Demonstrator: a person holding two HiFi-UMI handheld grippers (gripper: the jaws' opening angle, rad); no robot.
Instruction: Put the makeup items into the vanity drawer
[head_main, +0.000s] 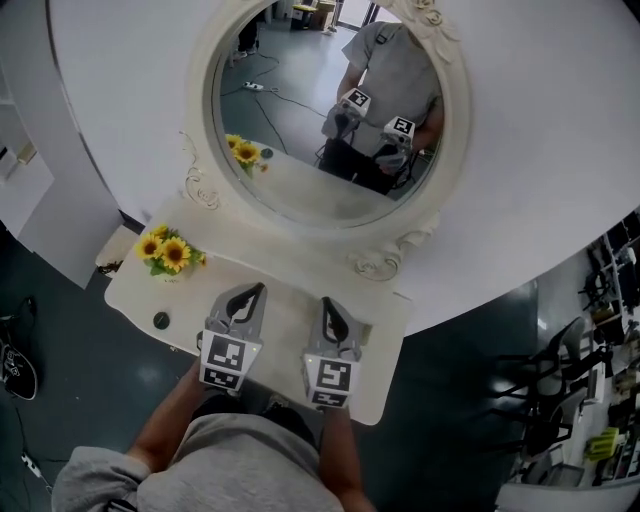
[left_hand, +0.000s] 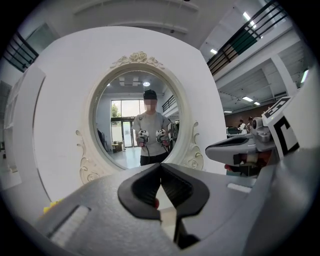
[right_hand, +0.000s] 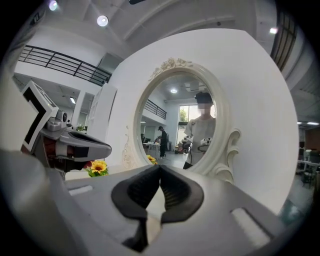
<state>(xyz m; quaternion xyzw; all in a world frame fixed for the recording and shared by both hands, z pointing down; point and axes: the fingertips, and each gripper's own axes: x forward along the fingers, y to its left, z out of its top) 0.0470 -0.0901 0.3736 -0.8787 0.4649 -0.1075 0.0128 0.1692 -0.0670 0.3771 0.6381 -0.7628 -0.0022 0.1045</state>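
left gripper: jaws closed tip to tip, nothing clearly held | right gripper: jaws pressed together, empty | both hover over the white vanity top | likely makeup item: small dark round pot near the sunflowers, left of both grippers | probably light, hard, slick; pinch across its sides | drawer: not in sight

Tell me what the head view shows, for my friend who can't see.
The left gripper and right gripper, both shut, hang over a white vanity. Its oval mirror reflects the person holding them; sunflowers stand at the left.
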